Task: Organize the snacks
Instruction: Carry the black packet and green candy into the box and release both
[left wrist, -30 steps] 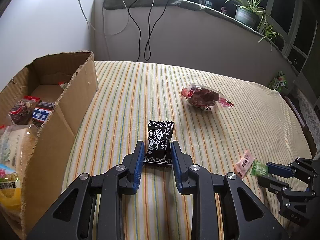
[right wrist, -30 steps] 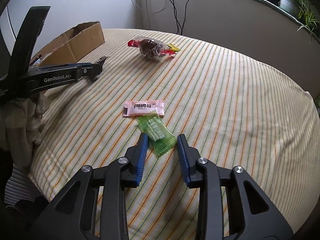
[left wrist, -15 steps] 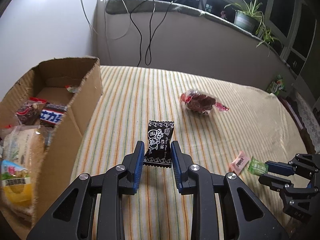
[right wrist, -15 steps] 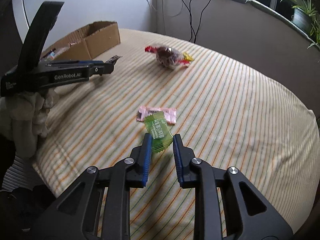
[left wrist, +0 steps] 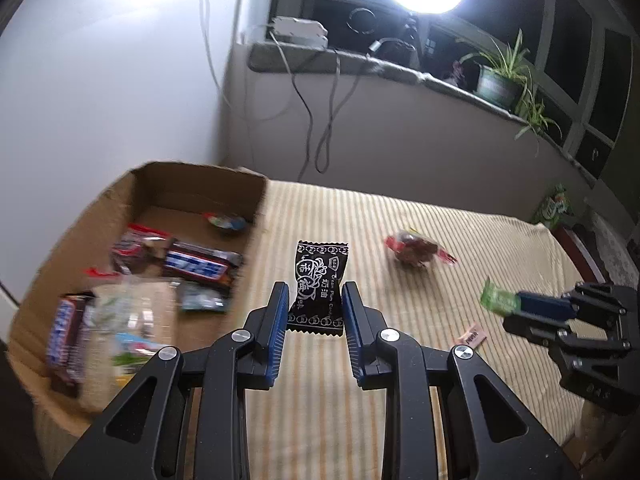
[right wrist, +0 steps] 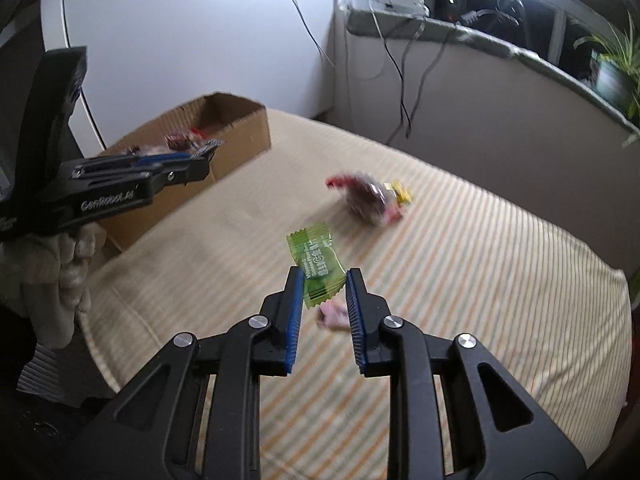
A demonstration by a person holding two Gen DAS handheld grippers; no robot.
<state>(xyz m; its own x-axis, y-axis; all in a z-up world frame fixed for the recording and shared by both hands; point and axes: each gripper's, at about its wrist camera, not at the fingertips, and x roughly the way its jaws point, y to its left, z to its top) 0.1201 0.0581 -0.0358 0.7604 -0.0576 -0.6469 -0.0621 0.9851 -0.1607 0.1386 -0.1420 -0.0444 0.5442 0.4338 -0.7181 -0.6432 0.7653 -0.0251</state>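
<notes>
From the left wrist, the left tongs (left wrist: pixel 314 312) are pinched narrowly on one black candy packet (left wrist: pixel 319 287) with white print, held upright above the striped bed (left wrist: pixel 400 216) just beside the right wall of the one cardboard box (left wrist: pixel 200 176) standing at the bed's left edge. The box holds several blurred snacks, among them two blue-labelled chocolate bars (left wrist: pixel 198 266). One clear bag of dark sweets (left wrist: pixel 416 249) lies mid-bed, and one pink candy (left wrist: pixel 472 334) lies nearer the front edge. At right, the right tongs (left wrist: pixel 516 306) grip one green candy (left wrist: pixel 498 302). From the right wrist, the right tongs (right wrist: pixel 322 292) are closed narrowly on the green candy (right wrist: pixel 318 266), lifted clear of the bed (right wrist: pixel 480 260), with the pink candy (right wrist: pixel 334 316) below and the bag of dark sweets (right wrist: pixel 370 198) beyond. The left tongs (right wrist: pixel 200 160) hang at the box (right wrist: pixel 240 128).
</notes>
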